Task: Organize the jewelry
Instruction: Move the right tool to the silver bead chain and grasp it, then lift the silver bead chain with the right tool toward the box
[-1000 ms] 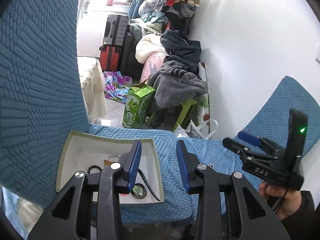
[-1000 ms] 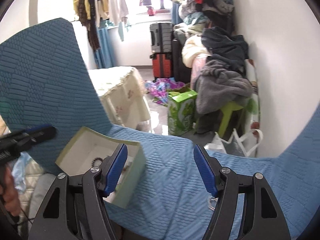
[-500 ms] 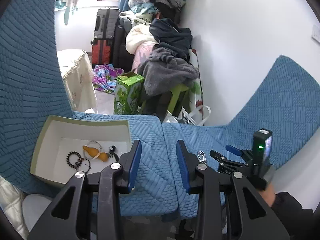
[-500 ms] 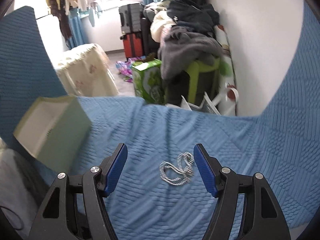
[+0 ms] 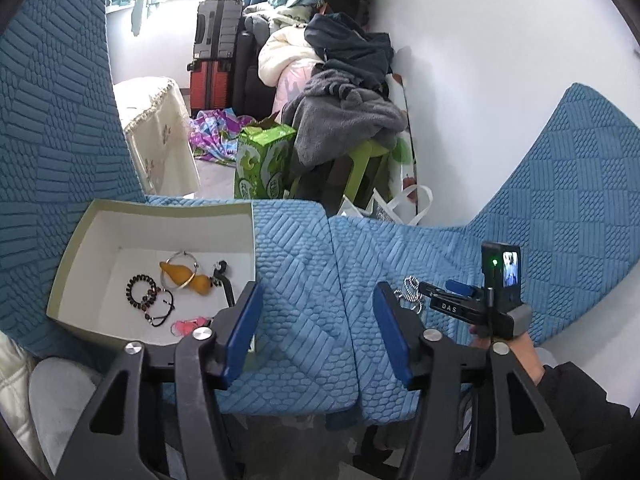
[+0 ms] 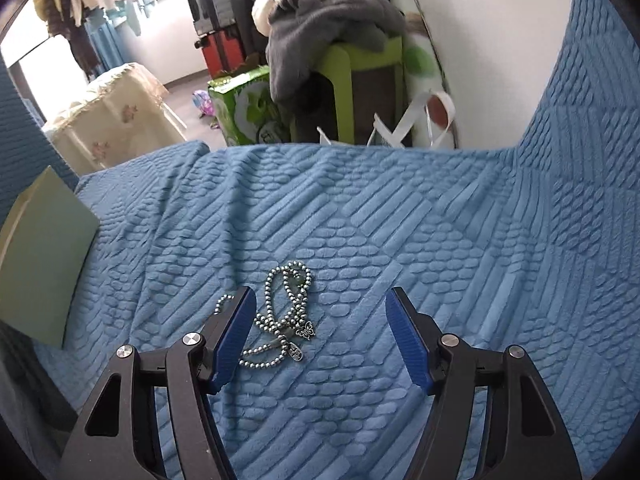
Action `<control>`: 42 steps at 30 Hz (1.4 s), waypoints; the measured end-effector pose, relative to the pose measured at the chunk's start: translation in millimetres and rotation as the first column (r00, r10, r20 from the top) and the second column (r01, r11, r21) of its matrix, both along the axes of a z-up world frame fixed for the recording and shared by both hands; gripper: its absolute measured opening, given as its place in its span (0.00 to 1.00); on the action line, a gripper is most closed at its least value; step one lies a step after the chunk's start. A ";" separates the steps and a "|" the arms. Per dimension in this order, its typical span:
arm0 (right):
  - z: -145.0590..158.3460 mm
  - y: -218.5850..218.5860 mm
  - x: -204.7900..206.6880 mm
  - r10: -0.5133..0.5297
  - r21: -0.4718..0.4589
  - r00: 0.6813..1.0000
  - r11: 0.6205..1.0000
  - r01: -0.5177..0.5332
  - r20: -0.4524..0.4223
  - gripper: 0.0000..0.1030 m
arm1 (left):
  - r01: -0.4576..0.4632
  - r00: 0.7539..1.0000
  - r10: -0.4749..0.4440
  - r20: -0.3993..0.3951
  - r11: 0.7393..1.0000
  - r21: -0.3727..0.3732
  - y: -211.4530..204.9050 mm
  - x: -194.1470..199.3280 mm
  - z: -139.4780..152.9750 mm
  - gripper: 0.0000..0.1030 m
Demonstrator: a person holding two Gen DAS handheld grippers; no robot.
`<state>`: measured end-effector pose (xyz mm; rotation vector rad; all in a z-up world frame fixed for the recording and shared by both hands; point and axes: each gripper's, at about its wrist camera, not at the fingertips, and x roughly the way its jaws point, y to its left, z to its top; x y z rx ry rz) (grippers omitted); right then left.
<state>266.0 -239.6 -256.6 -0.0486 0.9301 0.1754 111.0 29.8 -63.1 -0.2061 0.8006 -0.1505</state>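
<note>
Closer now, the right gripper (image 6: 320, 332) has dropped over the beaded necklace (image 6: 280, 316).
Fingers apart on both; necklace lies between them, nearer the left finger. Centre, then pinch the bunched strands.

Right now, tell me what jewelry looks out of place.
The silver bead chain lies tangled on the blue cushion, outside the box holding the other pieces. The open right tool hovers over it.

A blue quilted sofa cover (image 6: 400, 220) carries a silver bead necklace (image 6: 286, 316) at centre. A green-sided box (image 5: 156, 216) rests at nine o'clock.
</note>
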 end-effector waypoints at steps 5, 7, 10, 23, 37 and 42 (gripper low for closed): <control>-9.8 15.7 -4.9 0.062 -0.021 0.998 0.998 -0.062 -0.022 0.54 | -0.018 1.000 0.018 -0.002 1.000 0.014 1.3 -2.1 -1.7 0.75; -16.6 18.3 -6.1 0.058 -0.050 0.998 0.997 -0.059 -0.036 0.52 | -0.025 1.000 0.025 -0.001 0.999 0.028 1.6 -2.5 -0.9 0.77; -23.2 21.5 -7.9 0.062 -0.086 0.997 0.994 -0.066 -0.045 0.44 | -0.030 1.000 0.030 -0.002 0.999 0.033 1.9 -3.5 -0.4 0.77; -23.0 38.1 -20.2 0.102 -0.155 0.995 0.983 -0.100 0.007 0.16 | -0.049 0.998 0.050 -0.026 0.998 0.044 8.0 -6.2 -3.4 0.78; -11.9 38.1 -28.0 0.060 -0.046 0.997 0.997 -0.062 -0.050 0.03 | -0.043 0.998 0.044 -0.040 0.998 0.044 14.1 -11.6 -0.2 0.78; 4.8 35.3 -37.5 0.029 -0.001 0.999 1.000 -0.030 -0.029 0.02 | -0.048 0.998 0.050 -0.041 0.998 0.040 21.2 -13.1 1.7 0.78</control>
